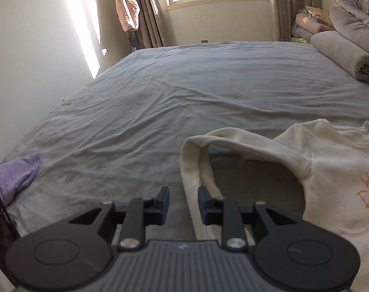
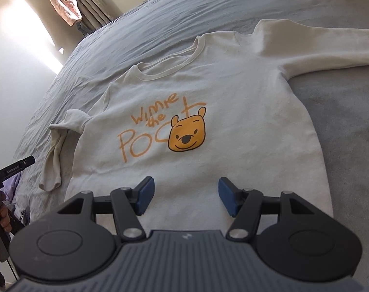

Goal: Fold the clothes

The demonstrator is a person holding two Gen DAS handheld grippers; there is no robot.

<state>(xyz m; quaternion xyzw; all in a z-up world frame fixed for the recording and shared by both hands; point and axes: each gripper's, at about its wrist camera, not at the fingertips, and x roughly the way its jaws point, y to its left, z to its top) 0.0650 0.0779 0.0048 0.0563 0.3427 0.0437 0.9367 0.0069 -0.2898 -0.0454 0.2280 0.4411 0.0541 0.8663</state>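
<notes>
Right wrist view, sweatshirt (image 2: 208,112) flat, print up, collar pointing away

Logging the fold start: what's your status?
Left gripper open at bent sleeve. Right gripper open over sweatshirt hem. Sweatshirt flat, print up, unfolded. Nothing in the way.

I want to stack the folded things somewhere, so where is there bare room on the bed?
The widest free patch is the grey sheet between the cream sweatshirt and the window wall. A smaller strip lies between the purple cloth and the sweatshirt's bent sleeve. It is crowded along the folded grey bedding.
</notes>
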